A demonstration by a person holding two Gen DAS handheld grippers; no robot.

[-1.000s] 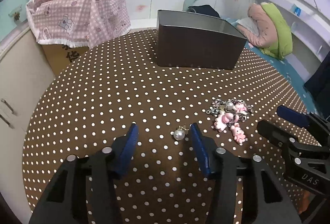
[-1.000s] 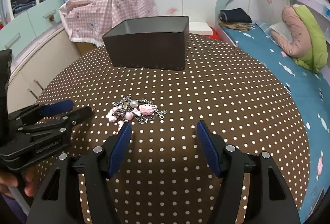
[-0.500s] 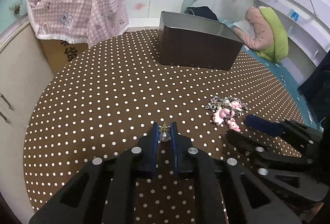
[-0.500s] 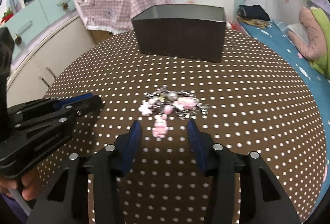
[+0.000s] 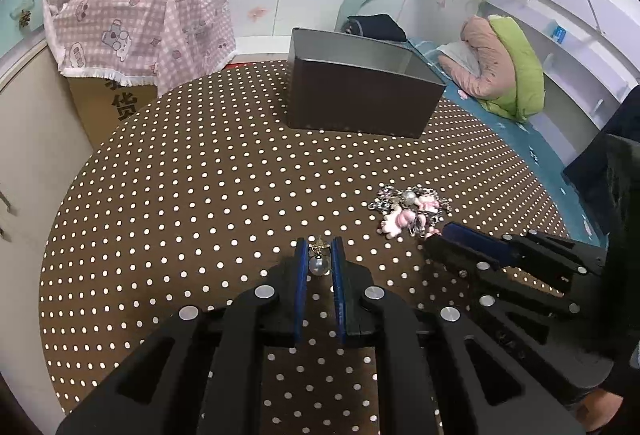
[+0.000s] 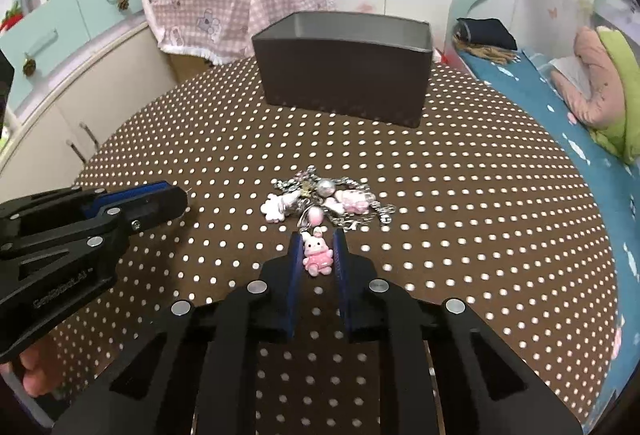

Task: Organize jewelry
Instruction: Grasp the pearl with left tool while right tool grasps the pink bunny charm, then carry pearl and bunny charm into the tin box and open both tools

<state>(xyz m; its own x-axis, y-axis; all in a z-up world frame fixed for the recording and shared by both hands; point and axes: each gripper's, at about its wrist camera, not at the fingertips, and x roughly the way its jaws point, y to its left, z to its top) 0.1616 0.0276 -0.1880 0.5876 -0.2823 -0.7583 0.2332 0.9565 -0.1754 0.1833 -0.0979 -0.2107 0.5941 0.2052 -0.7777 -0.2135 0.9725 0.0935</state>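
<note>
My left gripper [image 5: 319,249] is shut on a pearl earring [image 5: 319,264] with a small gold top, low over the dotted brown tablecloth. My right gripper [image 6: 317,238] is shut on a pink bunny charm [image 6: 317,255] at the near edge of a pile of pink charms and silver chains [image 6: 324,195]. The pile also shows in the left wrist view [image 5: 408,205], to the right of the left gripper. A dark open box [image 5: 360,99] stands at the back of the table; it also shows in the right wrist view [image 6: 344,69].
The round table [image 5: 180,195] has a brown white-dotted cloth. A pink checked cloth covers a cardboard box [image 5: 132,31] behind the table on the left. A bed with a pink and green quilt [image 6: 600,83] lies to the right. Cabinets [image 6: 72,19] stand on the left.
Both grippers have closed: the left one on the pearl earring, the right one moved forward to the pile and shut on the bunny charm.
</note>
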